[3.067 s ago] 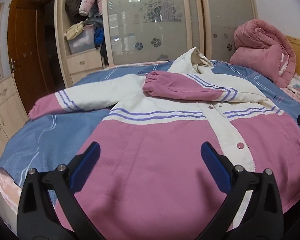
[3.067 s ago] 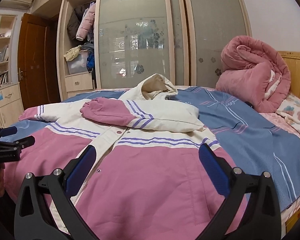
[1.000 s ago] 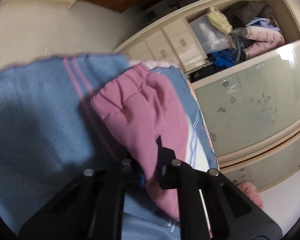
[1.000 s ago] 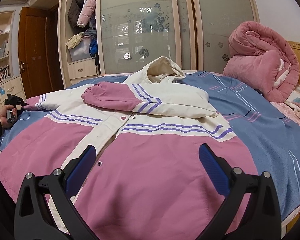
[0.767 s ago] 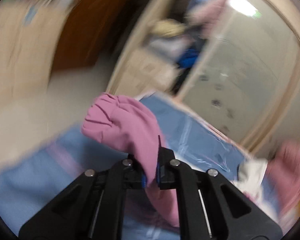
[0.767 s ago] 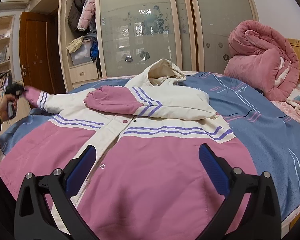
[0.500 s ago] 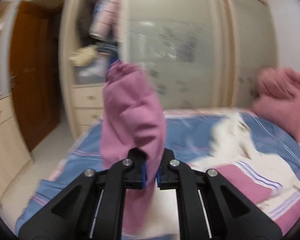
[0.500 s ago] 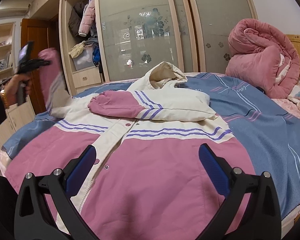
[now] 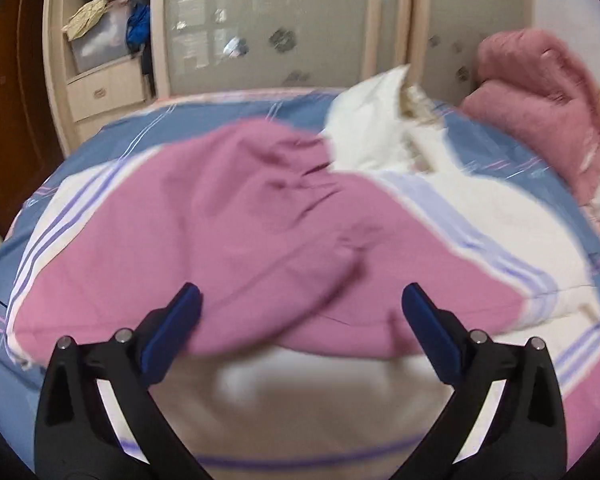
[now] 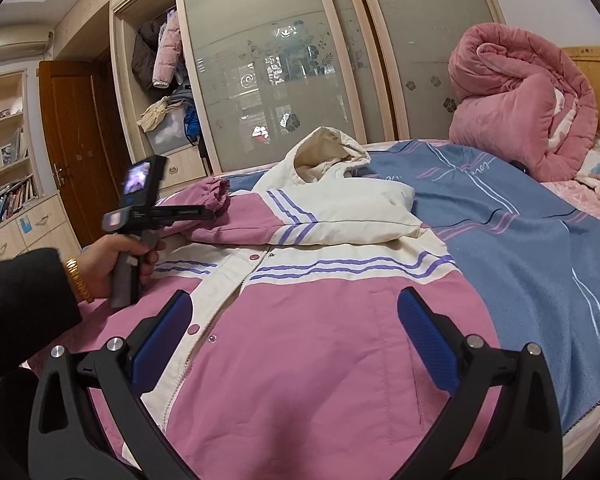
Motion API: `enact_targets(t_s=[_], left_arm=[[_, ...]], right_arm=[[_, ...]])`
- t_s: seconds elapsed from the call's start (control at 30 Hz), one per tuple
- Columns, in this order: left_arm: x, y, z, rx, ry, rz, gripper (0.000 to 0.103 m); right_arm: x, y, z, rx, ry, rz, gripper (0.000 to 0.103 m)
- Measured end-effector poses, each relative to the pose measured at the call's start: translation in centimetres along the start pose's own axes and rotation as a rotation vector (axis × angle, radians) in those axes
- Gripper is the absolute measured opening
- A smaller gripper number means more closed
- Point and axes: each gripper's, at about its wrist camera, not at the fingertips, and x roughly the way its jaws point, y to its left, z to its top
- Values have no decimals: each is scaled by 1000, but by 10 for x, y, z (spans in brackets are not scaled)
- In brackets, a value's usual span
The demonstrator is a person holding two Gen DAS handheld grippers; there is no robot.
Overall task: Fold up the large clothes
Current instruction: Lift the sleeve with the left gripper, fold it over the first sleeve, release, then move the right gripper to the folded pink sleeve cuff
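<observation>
your left tool has just sprung apart, dropping the sleeve mid-frame; right tool gapes empty, so next fold the jacket hem.

Your left claw has just been opening, and now its two blue pads stand wide apart with nothing pinched between them. It tips downward. Your left hand wraps around its handle, with a dark sleeve and a gold band at the wrist. Your right claw is spread wide too, its blue pads far apart and gripping nothing. It points a little downward.
</observation>
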Motion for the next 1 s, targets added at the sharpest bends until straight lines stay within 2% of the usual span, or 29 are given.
enact_targets(t_s=[0.1, 0.2, 0.27, 0.37, 0.5, 0.63, 0.77, 1.0], left_arm=[[-58, -10, -12, 29, -103, -10, 101], [-135, -26, -42, 75, -228, 37, 101], [-169, -31, -65, 75, -252, 42, 101], [-199, -38, -102, 36, -249, 50, 101], [-199, -40, -126, -9, -239, 69, 101], [-184, -52, -143, 38, -181, 93, 101], [-183, -56, -147, 73, -172, 75, 101], [-191, -45, -148, 43, -167, 51, 101]], right_arm=[[0, -1, 2, 8, -5, 0, 102], [1, 1, 1, 5, -5, -8, 102], [4, 3, 0, 3, 1, -13, 102], [10, 6, -3, -12, 16, -24, 102], [22, 11, -11, -32, 53, -43, 102], [33, 17, -20, -76, 77, -89, 102], [36, 22, -23, -93, 74, -110, 102], [32, 23, -22, -95, 59, -130, 102]])
